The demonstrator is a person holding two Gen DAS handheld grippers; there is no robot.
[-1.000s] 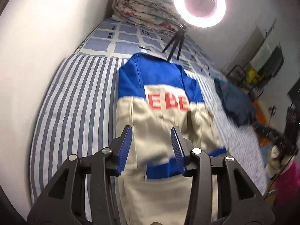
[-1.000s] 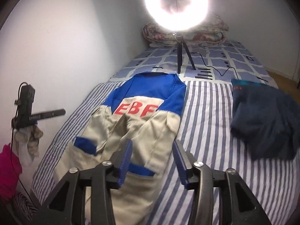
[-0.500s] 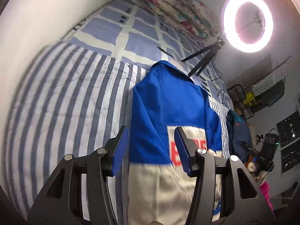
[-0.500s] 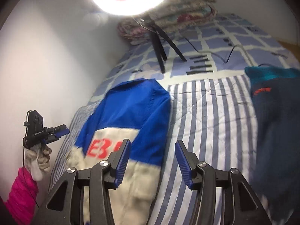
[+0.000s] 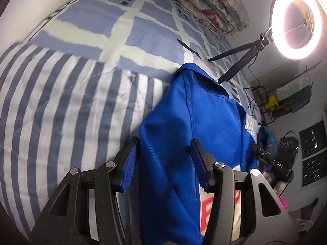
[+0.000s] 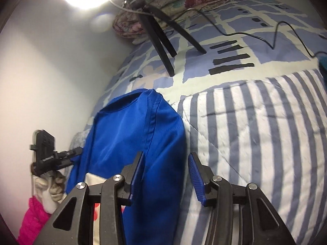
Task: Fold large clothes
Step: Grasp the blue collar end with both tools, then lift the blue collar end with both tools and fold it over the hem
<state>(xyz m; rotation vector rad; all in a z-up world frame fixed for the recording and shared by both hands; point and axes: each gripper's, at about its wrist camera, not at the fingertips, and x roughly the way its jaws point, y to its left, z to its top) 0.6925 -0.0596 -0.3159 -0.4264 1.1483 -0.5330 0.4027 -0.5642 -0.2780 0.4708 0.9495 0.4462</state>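
A blue and cream jacket [image 5: 204, 106] with red letters lies flat on the striped quilt [image 5: 61, 106], collar toward the far end. My left gripper [image 5: 164, 143] hovers open just over the jacket's left blue shoulder edge, with fabric below its gap and neither pad pressing on it. In the right wrist view the jacket [image 6: 130, 126] fills the lower left. My right gripper [image 6: 166, 156] straddles its right shoulder edge on the quilt [image 6: 255, 122]. Its jaws are closing, and the pads stand clear of the cloth.
A ring light [image 5: 296, 20] on a black tripod [image 6: 161, 40] stands beyond the collar, its cable [image 6: 276, 32] trailing over the checked sheet. A folded floral blanket [image 5: 204, 2] lies at the bed's head. A gloved hand with a pink sleeve holds a black device [image 6: 43, 153] by the wall.
Both grippers moved forward and down along the jacket from its cream lower part to the blue shoulders. The letters slid to the bottom of both views. The right jaws narrowed slightly.
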